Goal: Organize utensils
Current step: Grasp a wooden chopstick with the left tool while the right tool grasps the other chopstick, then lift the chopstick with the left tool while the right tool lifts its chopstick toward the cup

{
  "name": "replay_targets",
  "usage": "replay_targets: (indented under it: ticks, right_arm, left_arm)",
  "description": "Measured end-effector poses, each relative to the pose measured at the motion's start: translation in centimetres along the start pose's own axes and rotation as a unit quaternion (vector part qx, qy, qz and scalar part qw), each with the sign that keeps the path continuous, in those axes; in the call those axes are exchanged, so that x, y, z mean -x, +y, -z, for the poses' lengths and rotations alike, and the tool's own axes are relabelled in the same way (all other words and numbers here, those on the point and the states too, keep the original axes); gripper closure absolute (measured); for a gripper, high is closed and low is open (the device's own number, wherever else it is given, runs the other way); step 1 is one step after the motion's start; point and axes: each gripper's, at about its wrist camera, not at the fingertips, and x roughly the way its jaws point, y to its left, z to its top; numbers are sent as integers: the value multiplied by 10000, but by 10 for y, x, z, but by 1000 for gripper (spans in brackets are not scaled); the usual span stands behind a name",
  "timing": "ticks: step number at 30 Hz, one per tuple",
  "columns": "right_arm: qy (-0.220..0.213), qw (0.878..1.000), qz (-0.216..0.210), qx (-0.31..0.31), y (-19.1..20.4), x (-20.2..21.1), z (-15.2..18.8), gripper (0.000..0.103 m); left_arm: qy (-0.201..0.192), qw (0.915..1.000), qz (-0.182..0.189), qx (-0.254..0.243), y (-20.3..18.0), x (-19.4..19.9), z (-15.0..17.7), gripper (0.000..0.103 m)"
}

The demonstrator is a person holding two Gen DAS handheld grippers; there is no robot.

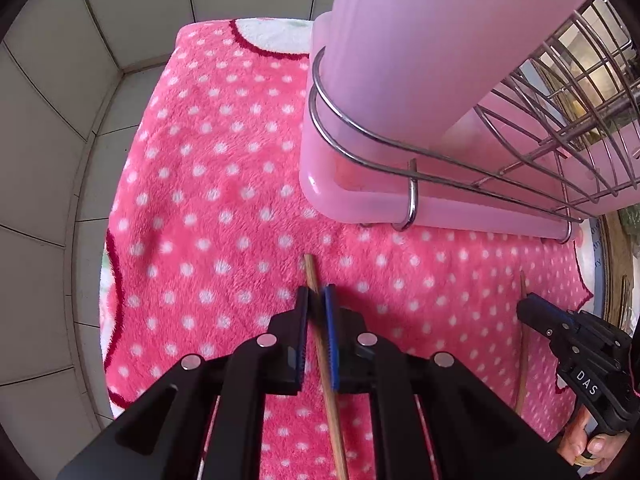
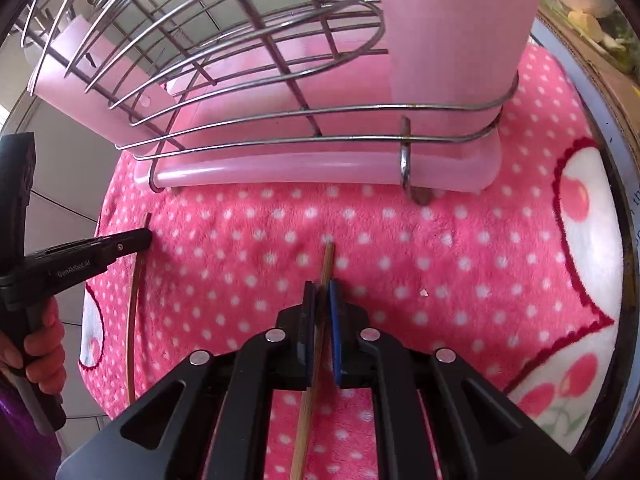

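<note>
A wooden chopstick is pinched between the blue-padded fingers of the left gripper, its tip protruding just past the fingertips and its shaft running back beneath the black frame. A second chopstick is clamped in the same way by the right gripper, the jaws pressed against the thin stick on both sides. Both sticks are held low over a pink fleece blanket dotted with white, which is spread across the work surface. Just beyond the chopstick tips a pink plastic drip tray is seen, with a wire rack seated in it and a tall pink container enclosed by the rack's wire loops. From the left wrist view the right gripper is visible at the far right, a hand wrapped around its handle, with its chopstick lying beside it. Pale wall tiles are seen behind the blanket's edge.
</note>
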Motion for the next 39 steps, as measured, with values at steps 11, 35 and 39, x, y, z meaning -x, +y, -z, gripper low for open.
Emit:
replay_targets:
  ticks: [11,35,39]
  right_arm:
    - [-579,9977,-350,61,5,13,4,96]
    - [-366,9980,-515,54,-11,43,-2,87]
    - [-43,9998,-213,34,-9,21,-14,82]
  left_arm:
    - [-346,9980,473,214,19,32,9,98]
    - [-2293,9686,959,-71,15,158,40,98]
    - [-2278,9685,1003,-73,18,156,39,98]
